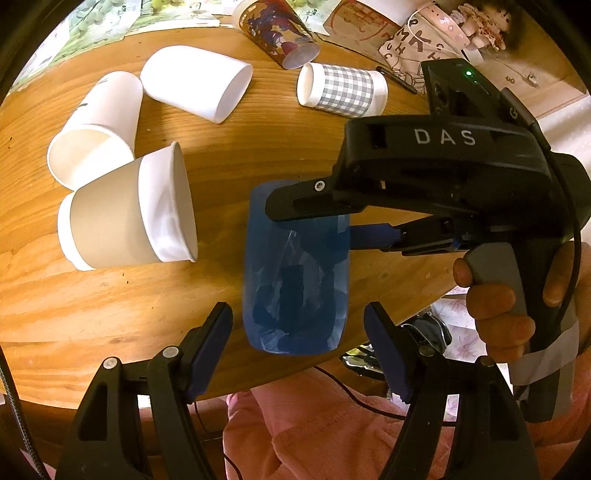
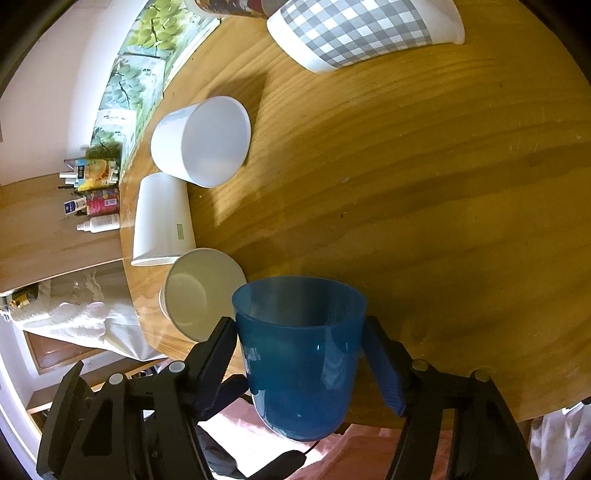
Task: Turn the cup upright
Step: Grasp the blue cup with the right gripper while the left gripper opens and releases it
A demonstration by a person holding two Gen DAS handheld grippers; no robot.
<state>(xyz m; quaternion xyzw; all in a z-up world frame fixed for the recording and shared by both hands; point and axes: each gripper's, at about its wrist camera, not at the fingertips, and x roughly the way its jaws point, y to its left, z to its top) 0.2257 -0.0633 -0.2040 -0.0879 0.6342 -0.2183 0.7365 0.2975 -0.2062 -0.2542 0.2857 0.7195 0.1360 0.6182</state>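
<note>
A translucent blue plastic cup [image 1: 295, 273] is near the table's front edge. In the left wrist view the right gripper [image 1: 325, 221] comes in from the right with its fingers either side of the cup's far end. In the right wrist view the blue cup [image 2: 299, 354] sits between the right gripper's [image 2: 301, 354] two blue pads [image 2: 382, 365], which touch its sides, with its mouth pointing away from the camera. My left gripper [image 1: 299, 325] is open, its pads wide on either side of the cup's near end, not touching it.
Several paper cups lie on their sides on the round wooden table [image 1: 221, 155]: three white ones [image 1: 129, 210] at left, a grey checked one [image 1: 341, 90] and a printed one [image 1: 277, 31] at the back. Papers and a bag line the far edge. The table edge is close below.
</note>
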